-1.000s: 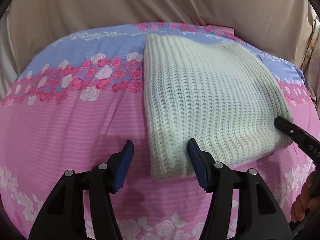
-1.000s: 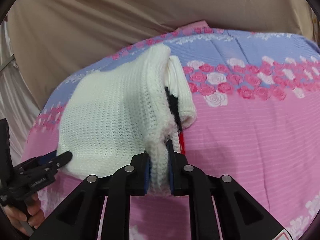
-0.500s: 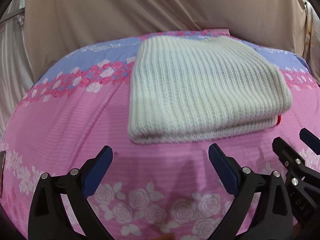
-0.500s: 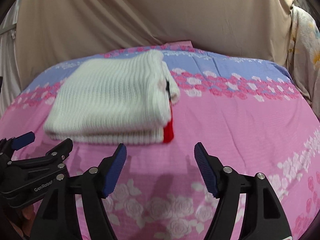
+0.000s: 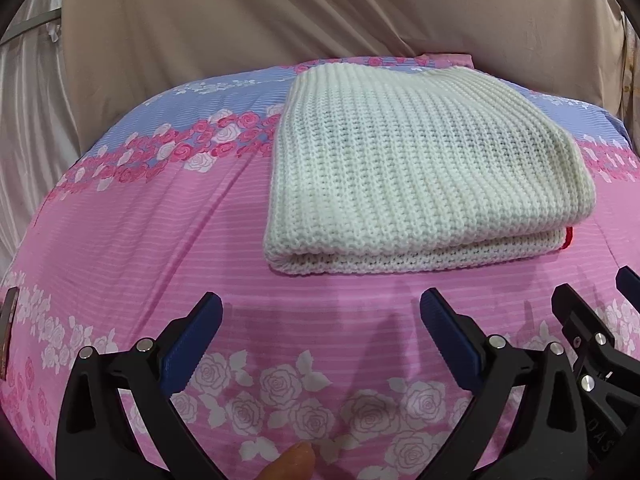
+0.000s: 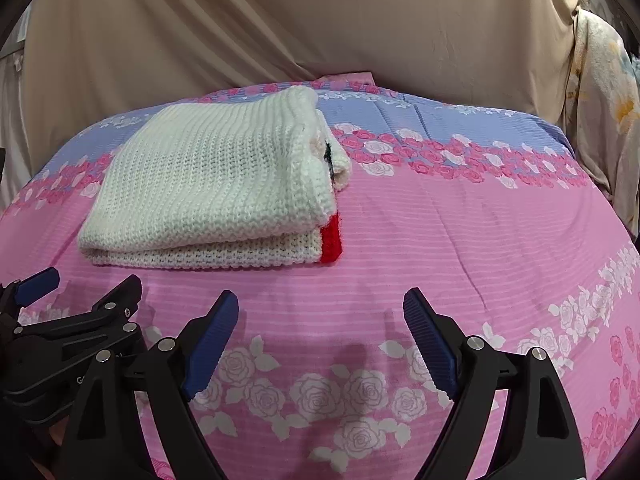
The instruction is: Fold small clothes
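Observation:
A cream knitted garment (image 5: 416, 168) lies folded in a flat stack on the pink and blue floral bedsheet (image 5: 160, 220). In the right wrist view the garment (image 6: 216, 184) shows a red band (image 6: 330, 240) at its near right corner. My left gripper (image 5: 320, 308) is open and empty, held short of the garment's near edge. My right gripper (image 6: 320, 304) is open and empty, also short of the garment, to the right of the left one. Each gripper shows at the edge of the other's view.
A beige cloth (image 6: 320, 20) hangs behind the bed. A floral fabric (image 6: 604, 100) hangs at the far right. The sheet stretches to the right of the garment (image 6: 480, 220). A fingertip (image 5: 296, 460) shows at the bottom of the left wrist view.
My right gripper let go of the garment's edge and opened. Both grippers drew back from the garment toward the near side of the bed. The garment now lies flat and folded.

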Tool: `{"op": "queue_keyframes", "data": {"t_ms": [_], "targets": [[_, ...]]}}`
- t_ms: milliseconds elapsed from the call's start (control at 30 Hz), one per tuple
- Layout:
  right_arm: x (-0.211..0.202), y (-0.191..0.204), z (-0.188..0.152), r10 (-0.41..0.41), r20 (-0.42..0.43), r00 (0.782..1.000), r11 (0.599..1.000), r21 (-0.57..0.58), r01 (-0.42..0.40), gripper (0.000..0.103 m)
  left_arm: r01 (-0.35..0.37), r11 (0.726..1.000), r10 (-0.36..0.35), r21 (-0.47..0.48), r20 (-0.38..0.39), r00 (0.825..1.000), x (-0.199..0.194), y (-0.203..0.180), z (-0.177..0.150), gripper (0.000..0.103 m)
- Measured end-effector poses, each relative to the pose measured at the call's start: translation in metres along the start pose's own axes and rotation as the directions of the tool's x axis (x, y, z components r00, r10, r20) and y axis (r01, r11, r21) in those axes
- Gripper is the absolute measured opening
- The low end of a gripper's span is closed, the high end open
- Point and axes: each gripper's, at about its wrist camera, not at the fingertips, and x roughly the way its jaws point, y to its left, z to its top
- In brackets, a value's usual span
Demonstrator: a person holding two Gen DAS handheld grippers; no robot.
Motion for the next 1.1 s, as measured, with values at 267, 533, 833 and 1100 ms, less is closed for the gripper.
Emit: {"op": "queue_keyframes", "data": {"t_ms": [267, 533, 833, 1100], "targets": [[0.0007, 0.0005, 0.0002, -0.014, -0.006, 1.000, 1.000, 0.007, 0.014, 0.083, -0.043, 0.999, 0.043, 0.011, 0.010, 0.999, -0.0044, -0.0064, 0.0002, 0.096], [0.0005, 0.0020, 0.0000, -0.027, -0.008, 1.000, 1.000, 0.013, 0.027, 0.083, -0.053, 0.999, 0.053, 0.011, 0.010, 0.999, -0.0058, -0.0075, 0.0003, 0.096], [0.0009, 0.0026, -0.0003, -0.028, -0.012, 1.000, 1.000, 0.012, 0.028, 0.083, -0.053, 0.999, 0.053, 0.011, 0.006, 0.999, -0.0049, -0.0063, 0.0006, 0.095], [0.0010, 0.0035, -0.0010, -0.036, -0.012, 0.999, 0.999, 0.011, 0.036, 0.083, -0.050, 0.999, 0.050, 0.013, 0.004, 0.999, -0.0041, -0.0069, 0.0009, 0.093]]}}
